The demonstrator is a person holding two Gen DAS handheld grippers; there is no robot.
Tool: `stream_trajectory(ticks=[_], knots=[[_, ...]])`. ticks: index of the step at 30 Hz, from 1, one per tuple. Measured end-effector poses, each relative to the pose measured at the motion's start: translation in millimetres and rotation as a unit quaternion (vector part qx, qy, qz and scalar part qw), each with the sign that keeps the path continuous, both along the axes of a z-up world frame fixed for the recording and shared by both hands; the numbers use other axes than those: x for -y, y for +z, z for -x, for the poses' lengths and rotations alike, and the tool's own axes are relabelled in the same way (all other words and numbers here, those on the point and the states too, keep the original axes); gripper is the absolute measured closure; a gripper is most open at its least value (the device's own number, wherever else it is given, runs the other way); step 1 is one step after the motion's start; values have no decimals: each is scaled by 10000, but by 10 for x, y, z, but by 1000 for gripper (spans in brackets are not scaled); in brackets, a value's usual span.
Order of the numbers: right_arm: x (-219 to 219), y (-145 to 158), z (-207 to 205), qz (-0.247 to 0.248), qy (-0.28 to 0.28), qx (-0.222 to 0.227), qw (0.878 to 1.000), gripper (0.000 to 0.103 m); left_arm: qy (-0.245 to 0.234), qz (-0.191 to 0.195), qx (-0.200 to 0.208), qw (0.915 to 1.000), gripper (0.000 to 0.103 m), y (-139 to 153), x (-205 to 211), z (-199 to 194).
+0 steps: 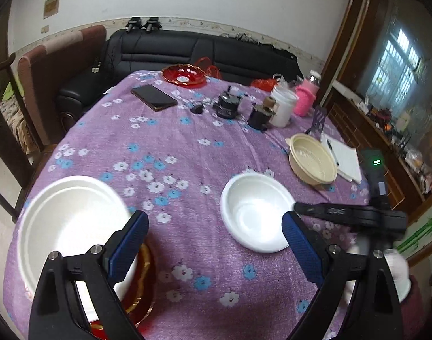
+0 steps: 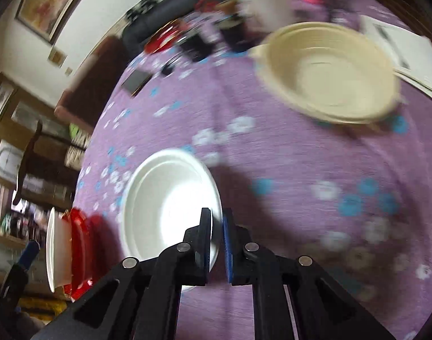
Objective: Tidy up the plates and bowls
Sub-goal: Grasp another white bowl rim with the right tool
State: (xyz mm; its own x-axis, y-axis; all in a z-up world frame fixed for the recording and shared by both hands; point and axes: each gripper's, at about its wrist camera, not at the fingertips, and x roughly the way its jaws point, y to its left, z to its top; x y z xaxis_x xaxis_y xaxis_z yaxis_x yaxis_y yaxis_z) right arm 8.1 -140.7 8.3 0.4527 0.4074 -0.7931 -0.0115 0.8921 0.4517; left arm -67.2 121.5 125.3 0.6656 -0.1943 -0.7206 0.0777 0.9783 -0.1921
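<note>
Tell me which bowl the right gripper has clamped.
The white bowl mid-table: right gripper pinches its near rim. The cream bowl sits untouched beyond.

The left wrist camera sits just behind the left claw (image 1: 213, 246) and looks steeply down across the bench (image 1: 187, 130) toward a black sofa (image 1: 204, 51) at the far wall. The right wrist camera rides behind the right claw (image 2: 217, 232), tilted and much nearer the cloth, blurred. Both views share the white bowl (image 1: 254, 212) (image 2: 170, 204), the cream bowl (image 1: 312, 158) (image 2: 329, 70) and the white plate (image 1: 71, 226) (image 2: 52, 249).
</note>
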Motion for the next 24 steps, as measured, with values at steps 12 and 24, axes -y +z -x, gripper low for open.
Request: stream_trajectory(ticks=[12,24], knots=[[30,-97,31,-407,-125,1078,9933,90,122,-874,-101,9960,8,-353,509,-262],[53,-193,46,-263,-94,1246,9918,75,288,-1286,-125,9912,8,-439,614,-435]])
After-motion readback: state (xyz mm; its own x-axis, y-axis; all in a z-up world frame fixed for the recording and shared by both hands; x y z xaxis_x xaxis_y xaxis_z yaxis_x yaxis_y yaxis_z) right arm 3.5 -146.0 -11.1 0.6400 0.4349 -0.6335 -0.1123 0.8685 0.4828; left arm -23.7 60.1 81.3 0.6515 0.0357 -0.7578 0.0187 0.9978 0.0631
